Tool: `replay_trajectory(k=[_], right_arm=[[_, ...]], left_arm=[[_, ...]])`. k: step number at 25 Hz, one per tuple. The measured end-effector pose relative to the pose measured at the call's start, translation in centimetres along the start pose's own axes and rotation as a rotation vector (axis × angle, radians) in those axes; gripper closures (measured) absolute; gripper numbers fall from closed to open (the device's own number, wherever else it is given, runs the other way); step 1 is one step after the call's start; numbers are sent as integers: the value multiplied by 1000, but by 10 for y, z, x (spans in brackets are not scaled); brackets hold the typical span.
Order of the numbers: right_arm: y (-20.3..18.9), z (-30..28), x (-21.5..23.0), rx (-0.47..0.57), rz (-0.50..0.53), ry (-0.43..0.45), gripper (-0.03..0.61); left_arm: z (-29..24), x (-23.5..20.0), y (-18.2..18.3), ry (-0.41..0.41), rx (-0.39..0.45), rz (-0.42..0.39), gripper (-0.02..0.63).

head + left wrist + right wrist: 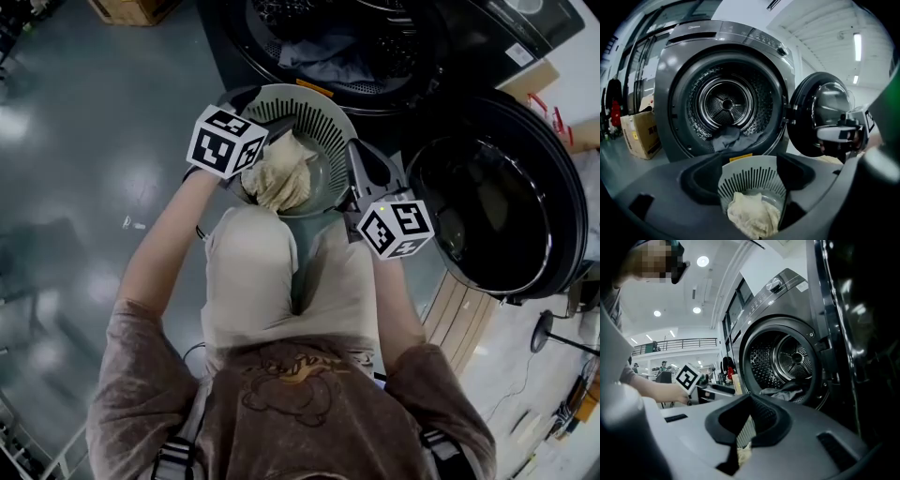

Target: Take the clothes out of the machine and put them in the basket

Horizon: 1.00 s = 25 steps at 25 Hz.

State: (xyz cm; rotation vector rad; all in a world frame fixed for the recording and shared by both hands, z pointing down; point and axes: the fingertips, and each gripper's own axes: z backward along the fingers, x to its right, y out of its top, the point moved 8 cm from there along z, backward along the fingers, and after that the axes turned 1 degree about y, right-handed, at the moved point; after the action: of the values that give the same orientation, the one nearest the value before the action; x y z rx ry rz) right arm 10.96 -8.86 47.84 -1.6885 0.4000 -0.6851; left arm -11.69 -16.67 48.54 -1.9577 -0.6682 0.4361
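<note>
A: Left claw (750,183): what state is it in?
B: Spread wide, pinching nothing. The cream cloth (281,173) lies loose in the slotted basket (314,98), just under it.
A: And the right claw (746,433)?
B: Pressed together on the basket's rim, at its 3 o'clock side in the head view. It looks to be what carries the basket.
A: What is there to fetch from the machine?
B: Grey clothes (729,138), bunched at 6 o'clock in the mouth of the drum (726,101). From the left claw they lie at 12 o'clock, beyond the basket's far rim. The heap stretches roughly 9 to 3 across the opening.
A: So which hand goes?
B: The left, I'd judge. It's free, and the door (497,197) standing open at 3 o'clock crowds the right.
</note>
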Motion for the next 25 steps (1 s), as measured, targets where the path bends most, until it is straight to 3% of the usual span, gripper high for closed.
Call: replay_trajectory(k=[6,9,16,22,25], right_arm=[[0,5,3,-10,1,-32,581],[-2,8,7,-16,-4,-59,581],[-5,16,12,-37,-3,-113,581],[-6,19,15,-40,-2,-138,581],[-8,21,16,-43,-5,-144,581]], left_arm=[[-76,-16,18,6,18,-85,222],[-110,-27,23,42,4,-168,196],[-171,-45,27,56,-53,-271,149],[-198,-55,15,73,-109,-240,151],[-196,-59,13,102,-91,-185,241]])
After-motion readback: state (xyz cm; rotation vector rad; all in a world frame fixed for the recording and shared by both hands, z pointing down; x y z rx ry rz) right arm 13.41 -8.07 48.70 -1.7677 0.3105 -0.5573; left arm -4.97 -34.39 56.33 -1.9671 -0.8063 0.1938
